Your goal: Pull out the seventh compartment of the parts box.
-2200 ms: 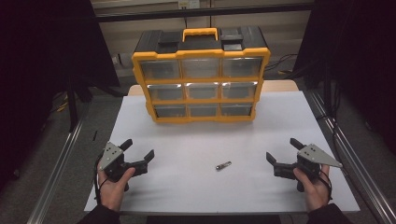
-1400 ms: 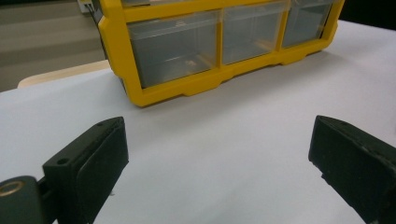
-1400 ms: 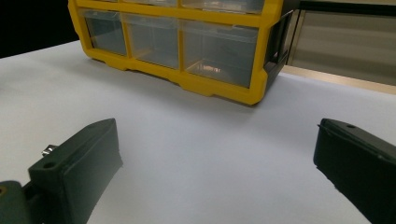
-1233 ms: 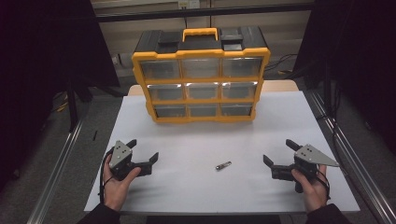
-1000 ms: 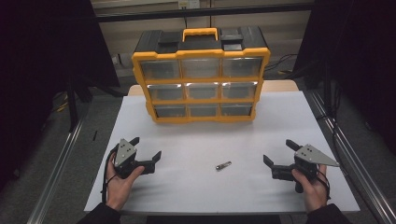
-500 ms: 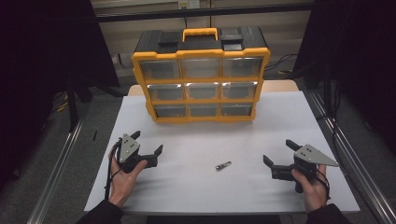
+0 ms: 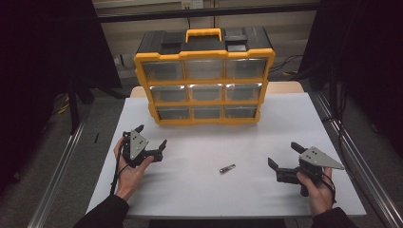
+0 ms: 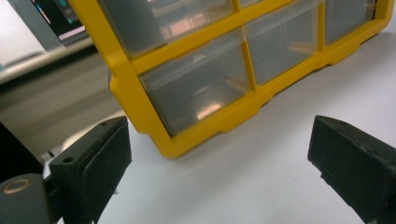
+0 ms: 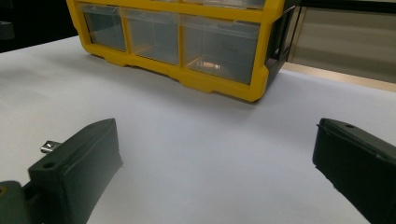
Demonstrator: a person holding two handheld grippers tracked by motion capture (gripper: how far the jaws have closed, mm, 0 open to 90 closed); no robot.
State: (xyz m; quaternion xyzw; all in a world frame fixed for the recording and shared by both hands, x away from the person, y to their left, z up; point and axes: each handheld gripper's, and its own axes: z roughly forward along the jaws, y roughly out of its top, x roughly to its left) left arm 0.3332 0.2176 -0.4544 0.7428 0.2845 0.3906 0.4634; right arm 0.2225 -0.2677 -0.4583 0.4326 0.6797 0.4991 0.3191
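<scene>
A yellow and black drawer cabinet [image 7: 204, 78] with clear drawers stands at the back of the white table [image 7: 214, 190]. Its lower left corner [image 8: 177, 140] is close ahead in the left gripper view, and its lower right corner [image 9: 252, 88] shows in the right gripper view. A small metal bolt [image 7: 227, 168] lies mid-table; its tip [image 9: 49, 146] peeks past the right gripper's left jaw. My left gripper [image 7: 151, 137] is open and empty, just in front of the cabinet's left end. My right gripper [image 7: 284, 155] is open and empty at the table's right front.
Metal rails [image 7: 354, 156] run along both sides of the table. Dark curtains [image 7: 47, 57] hang to the left and right. A wooden ledge [image 9: 345, 77] lies behind the cabinet.
My left gripper has moved forward and to the right, toward the cabinet's lower left corner. The right gripper and the bolt have stayed put.
</scene>
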